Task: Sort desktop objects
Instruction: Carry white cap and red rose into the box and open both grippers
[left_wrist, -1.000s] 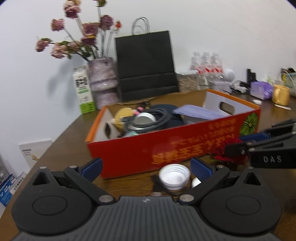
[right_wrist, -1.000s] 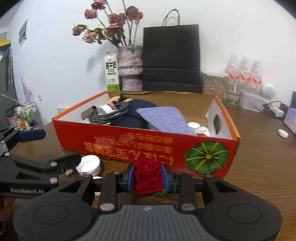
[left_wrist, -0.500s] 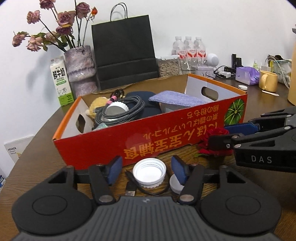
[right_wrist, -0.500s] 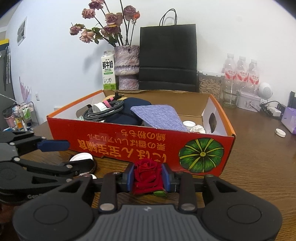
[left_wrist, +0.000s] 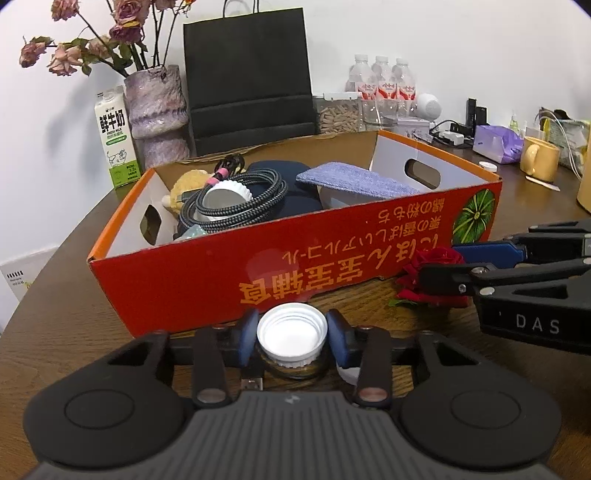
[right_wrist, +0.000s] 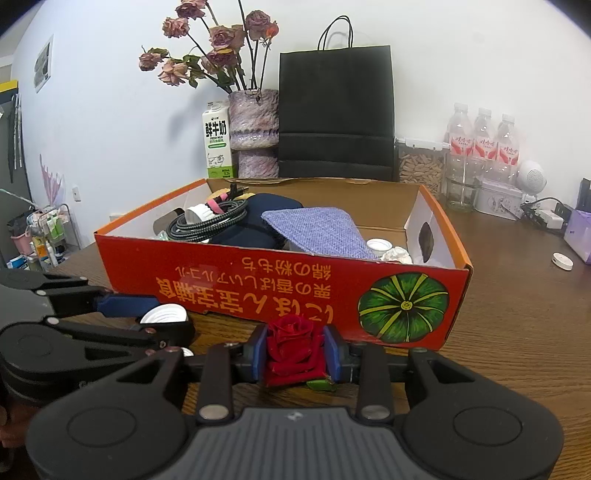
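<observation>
Since a second ago your left gripper (left_wrist: 291, 336) has come in toward the red box (left_wrist: 258, 269) and its jaws have gone from fully spread to a narrow gap; they are closing now with the white cap (left_wrist: 291, 334) between them. In the left wrist view the blue pads (left_wrist: 246, 338) sit at the cap's rim on both sides, and contact looks made or all but made. Read this as the pick step on the cap nearly complete; a lift into the box would be the likely next move. Your right gripper (right_wrist: 295, 350) has not changed: jaws narrowed onto the red rose (right_wrist: 293, 349), pads pressed against the bloom on both sides, parked just in front of the box's printed wall. The cap lies on the wooden table (right_wrist: 517, 314) just in front of the box, resting on a thin dark cable loop (left_wrist: 295, 371) beside a USB plug (left_wrist: 252, 382). It is round, so there is no long axis to align; its open side faces up and its axis stands roughly vertical. A second small white piece (left_wrist: 349, 373) peeks out beside the right pad; what it is cannot be told. Risk, as a judgement: the cable under the cap may drag up with it.
</observation>
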